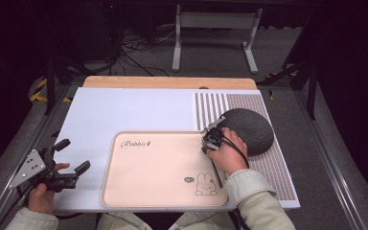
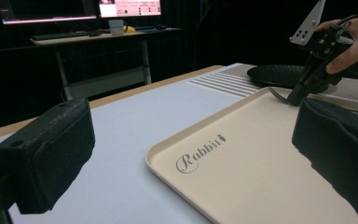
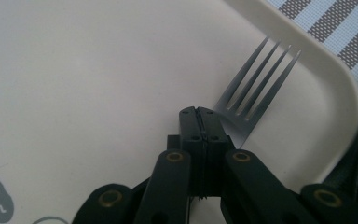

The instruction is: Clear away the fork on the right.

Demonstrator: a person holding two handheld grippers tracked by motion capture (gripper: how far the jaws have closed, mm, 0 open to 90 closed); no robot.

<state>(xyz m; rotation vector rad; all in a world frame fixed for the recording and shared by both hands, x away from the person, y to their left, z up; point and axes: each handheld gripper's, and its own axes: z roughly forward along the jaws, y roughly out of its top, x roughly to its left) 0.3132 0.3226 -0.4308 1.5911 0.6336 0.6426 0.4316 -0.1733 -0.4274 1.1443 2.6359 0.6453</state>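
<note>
Plainly, fork (image 3: 256, 88) lies near tray (image 3: 340, 88) corner; left half bare.

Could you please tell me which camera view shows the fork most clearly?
The right gripper view: the fork lies close, tines plain, over the tray. In the left gripper view it is a small dark sliver under the right hand-held gripper.
</note>
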